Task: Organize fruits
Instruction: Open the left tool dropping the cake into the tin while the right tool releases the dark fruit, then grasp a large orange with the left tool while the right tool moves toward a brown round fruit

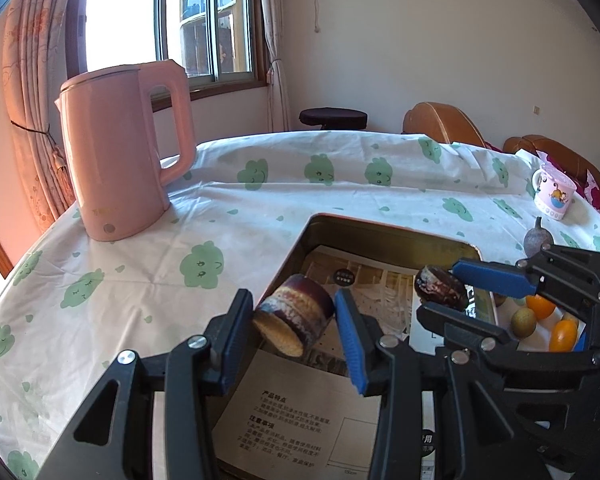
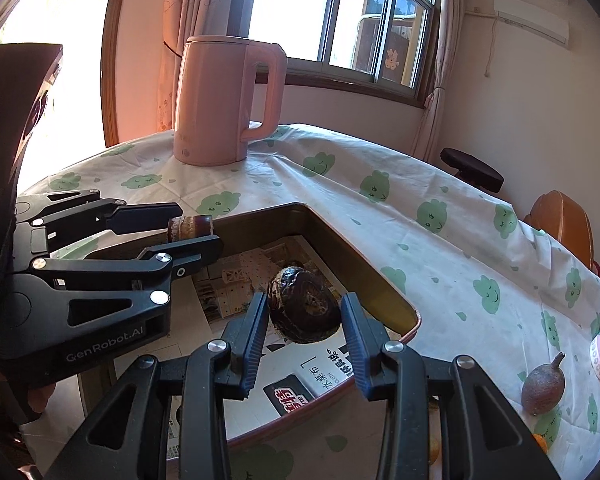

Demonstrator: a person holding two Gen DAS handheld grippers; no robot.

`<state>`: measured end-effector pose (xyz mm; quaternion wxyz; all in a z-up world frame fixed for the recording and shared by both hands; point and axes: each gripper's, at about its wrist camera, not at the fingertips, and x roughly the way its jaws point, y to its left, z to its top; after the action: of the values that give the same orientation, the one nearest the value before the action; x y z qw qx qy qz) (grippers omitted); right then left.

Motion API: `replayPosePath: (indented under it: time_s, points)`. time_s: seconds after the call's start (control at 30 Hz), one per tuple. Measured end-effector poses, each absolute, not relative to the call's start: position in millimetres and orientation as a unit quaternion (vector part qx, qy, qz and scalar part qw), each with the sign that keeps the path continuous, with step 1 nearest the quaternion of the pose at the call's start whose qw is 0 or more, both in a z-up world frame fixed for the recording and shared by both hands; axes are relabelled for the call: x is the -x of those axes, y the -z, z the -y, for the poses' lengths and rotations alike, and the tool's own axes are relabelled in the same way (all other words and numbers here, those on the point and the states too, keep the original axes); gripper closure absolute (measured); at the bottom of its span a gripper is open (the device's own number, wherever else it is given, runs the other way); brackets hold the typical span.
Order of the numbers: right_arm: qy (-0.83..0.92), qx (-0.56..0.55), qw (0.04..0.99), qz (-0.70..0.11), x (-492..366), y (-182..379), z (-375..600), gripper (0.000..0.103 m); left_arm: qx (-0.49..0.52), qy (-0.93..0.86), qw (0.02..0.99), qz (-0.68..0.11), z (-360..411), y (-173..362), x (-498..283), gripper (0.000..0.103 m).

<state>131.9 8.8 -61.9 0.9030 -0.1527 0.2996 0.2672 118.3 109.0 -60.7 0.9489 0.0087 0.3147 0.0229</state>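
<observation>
My left gripper (image 1: 294, 312) is shut on a short dark purple sugarcane piece (image 1: 296, 316) with a pale cut end, held over the near left part of a shallow gold tin tray (image 1: 320, 222). My right gripper (image 2: 306, 304) is shut on a second, rounder dark sugarcane piece (image 2: 304, 308) above the same tray (image 2: 340, 236). In the right wrist view the left gripper (image 2: 196, 228) and its piece (image 2: 190, 228) hang at the tray's far left corner. From the left wrist the right gripper (image 1: 440, 290) shows on the right with its piece (image 1: 440, 288).
Printed papers (image 1: 296, 420) line the tray. A pink kettle (image 1: 128, 152) stands at the back left. A brown pear-shaped fruit (image 2: 542, 386) and a cartoon mug (image 1: 552, 196) sit on the cloth to the right. Oranges (image 1: 540, 304) and a green fruit (image 1: 524, 322) lie behind the right gripper.
</observation>
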Motion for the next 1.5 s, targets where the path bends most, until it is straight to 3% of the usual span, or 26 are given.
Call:
replayPosePath:
  time_s: [0.2, 0.33, 0.6, 0.67, 0.87, 1.5]
  points:
    - [-0.269, 0.151, 0.900, -0.309, -133.8, 68.2, -8.8, 0.063, -0.010, -0.028, 0.951, -0.308, -105.9, 58.5, -118.1, 0.056]
    - [-0.273, 0.143, 0.900, -0.310, -131.1, 68.1, -6.6, 0.062, -0.008, -0.028, 0.955, -0.296, -102.5, 52.4, -111.7, 0.041]
    - [-0.252, 0.128, 0.916, -0.283, -109.1, 52.1, 24.8, 0.054, 0.018, -0.006, 0.967, -0.252, -89.6, 31.4, -80.5, 0.029]
    - [-0.239, 0.124, 0.923, -0.275, -100.3, 49.1, 41.3, 0.046, 0.022, 0.008, 0.970, -0.244, -81.1, 28.3, -73.1, 0.029]
    - [-0.185, 0.116, 0.940, -0.261, -79.2, 46.5, 95.9, 0.038, 0.013, 0.057, 0.968, -0.243, -38.2, 30.3, -63.5, 0.029]
    - [-0.067, 0.068, 0.954, -0.284, -63.9, 67.1, 193.8, 0.036, -0.047, 0.167, 0.931, -0.321, 80.2, 68.0, -76.6, 0.029]
